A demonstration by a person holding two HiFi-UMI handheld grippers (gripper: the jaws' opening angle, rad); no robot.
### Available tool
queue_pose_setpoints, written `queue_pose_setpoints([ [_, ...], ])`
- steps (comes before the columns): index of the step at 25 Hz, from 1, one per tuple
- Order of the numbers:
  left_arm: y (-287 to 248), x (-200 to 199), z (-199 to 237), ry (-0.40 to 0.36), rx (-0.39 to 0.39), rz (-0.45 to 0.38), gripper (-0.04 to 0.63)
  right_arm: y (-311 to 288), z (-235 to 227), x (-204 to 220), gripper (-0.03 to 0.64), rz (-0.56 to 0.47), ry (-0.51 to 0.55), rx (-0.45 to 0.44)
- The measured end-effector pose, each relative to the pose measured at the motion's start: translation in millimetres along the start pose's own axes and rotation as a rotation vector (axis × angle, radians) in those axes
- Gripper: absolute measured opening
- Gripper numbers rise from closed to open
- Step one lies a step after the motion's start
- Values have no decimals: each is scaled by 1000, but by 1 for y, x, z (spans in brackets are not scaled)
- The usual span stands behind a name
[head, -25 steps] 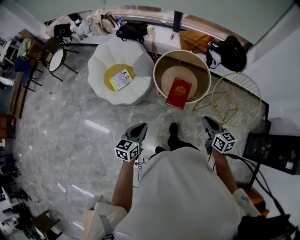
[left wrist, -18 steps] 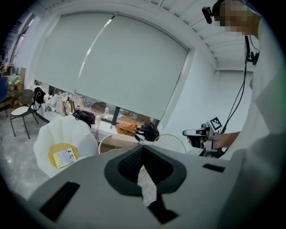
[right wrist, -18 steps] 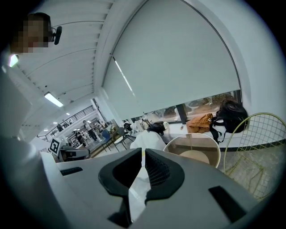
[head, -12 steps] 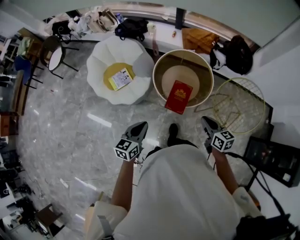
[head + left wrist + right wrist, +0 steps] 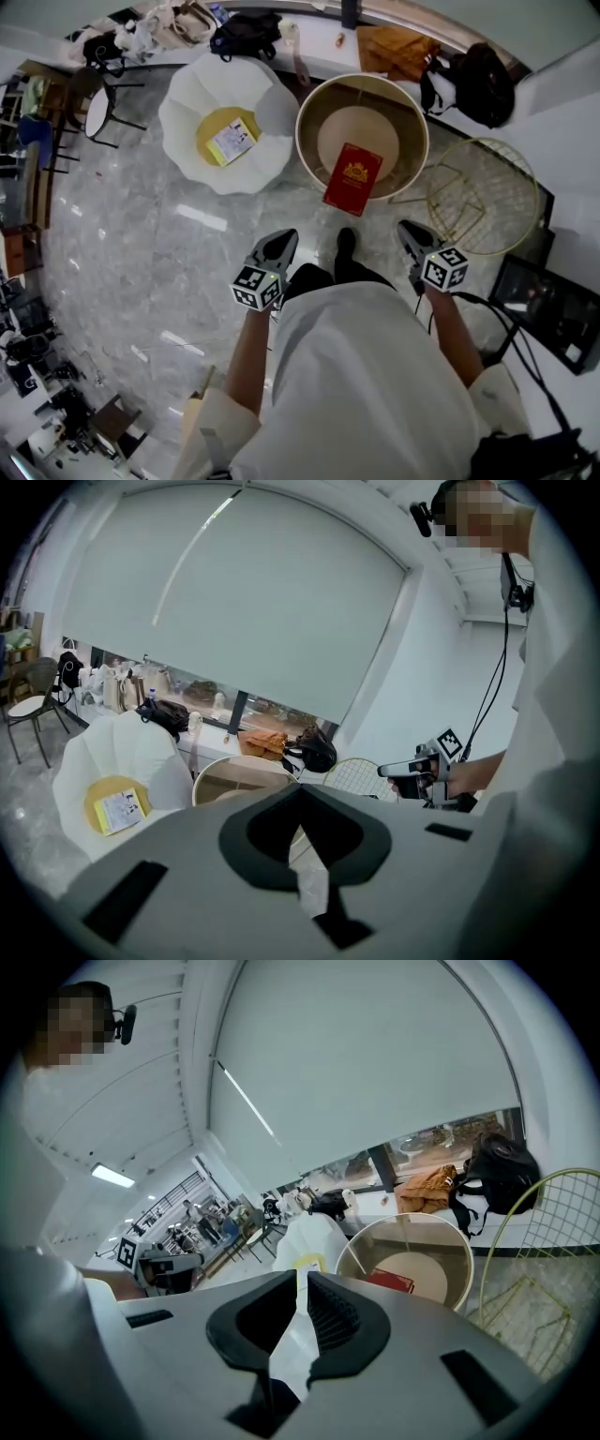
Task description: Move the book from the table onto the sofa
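Noted left gripper [image 5: 280, 242] and right gripper [image 5: 409, 234] with jaws pressed together on nothing, held apart above grey marble floor [image 5: 141, 262], short of round beige rimmed table [image 5: 302, 141]. Found red hardcover book with gold emblem [image 5: 353, 178] flat at table's near edge, untouched, with white petal-shaped sofa [image 5: 183, 155] just left of table. Against a second ago: logged both grippers nearer table, jaws unchanged, book unmoved.

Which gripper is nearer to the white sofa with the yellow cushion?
Left. The left gripper is below the white sofa's right edge in the head view; the right gripper is farther right, below the round table with the red book.
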State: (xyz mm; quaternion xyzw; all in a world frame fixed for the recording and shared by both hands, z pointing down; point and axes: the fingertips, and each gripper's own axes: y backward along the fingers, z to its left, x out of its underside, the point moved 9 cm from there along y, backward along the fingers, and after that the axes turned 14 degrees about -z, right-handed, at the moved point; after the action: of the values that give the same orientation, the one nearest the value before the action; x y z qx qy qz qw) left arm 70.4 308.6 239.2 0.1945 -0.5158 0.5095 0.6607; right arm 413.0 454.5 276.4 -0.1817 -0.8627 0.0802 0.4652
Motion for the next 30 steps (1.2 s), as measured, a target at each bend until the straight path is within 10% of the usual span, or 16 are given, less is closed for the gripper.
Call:
queue_pose_setpoints([
  [13,-55,9,36,-16,70,122,2,-30,-32,24,46,33,-75,65],
  [30,-140,118,108,56,183,322,3,-95,-92,123,52,114,-189,150],
])
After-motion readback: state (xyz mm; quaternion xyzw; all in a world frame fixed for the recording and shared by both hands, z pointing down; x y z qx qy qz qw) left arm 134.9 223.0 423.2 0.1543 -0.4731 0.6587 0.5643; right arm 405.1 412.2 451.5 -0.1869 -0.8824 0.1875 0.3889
